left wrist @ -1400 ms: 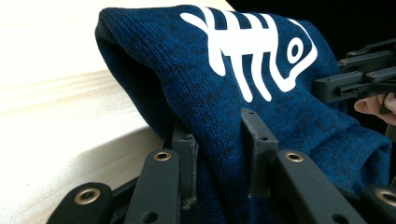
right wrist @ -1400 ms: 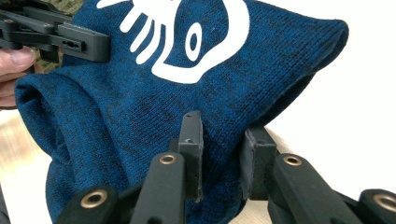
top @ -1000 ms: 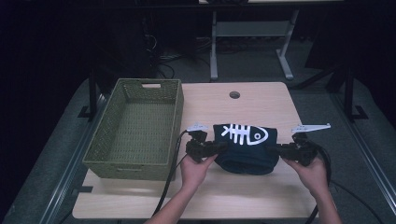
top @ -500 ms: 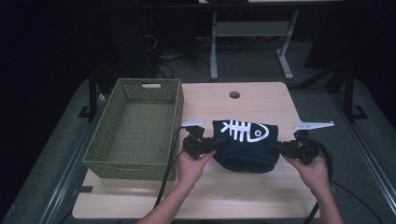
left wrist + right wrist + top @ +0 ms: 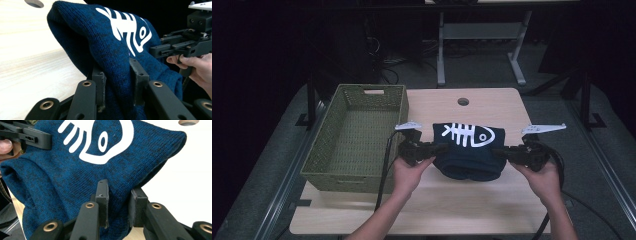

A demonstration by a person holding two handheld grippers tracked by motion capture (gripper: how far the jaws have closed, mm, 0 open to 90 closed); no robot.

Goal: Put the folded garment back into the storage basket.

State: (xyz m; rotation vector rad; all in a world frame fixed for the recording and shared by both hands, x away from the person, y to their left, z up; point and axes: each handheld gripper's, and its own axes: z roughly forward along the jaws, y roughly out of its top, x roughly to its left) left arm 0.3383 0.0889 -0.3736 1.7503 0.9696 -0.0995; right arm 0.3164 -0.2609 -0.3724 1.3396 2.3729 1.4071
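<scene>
Dark surroundings hemmed in the pale wooden table (image 5: 472, 200), with a desk frame and cables dim at the top of the high view. We held a dark blue knit garment (image 5: 468, 157) with a white fish-skeleton print just above the tabletop, at the centre of the high view, stretched between our two tools. A green woven basket (image 5: 357, 137) stood at the left of that frame, just beside the left gripper (image 5: 432, 148) and apart from the cloth.

We judged the likeliest trouble to be a slip. Each tool pinched only a small bunch of thick, springy knit at the garment's side, so a quick pull outward or an uneven lift could have drawn the fabric out of one grip and let that side drop and unfold. The lower part sagged between us, and on a move toward the basket it might have caught on the rim.

In the left gripper view, the left gripper's fingers (image 5: 99, 86) were clamped on a fold of the knit, which filled the gap between them and rose away toward the print. In the right gripper view, the right gripper (image 5: 117, 206) was likewise closed on the cloth, its fingers (image 5: 102, 203) pressed against a bunched edge, with the garment spreading up and to the left of the frame.
</scene>
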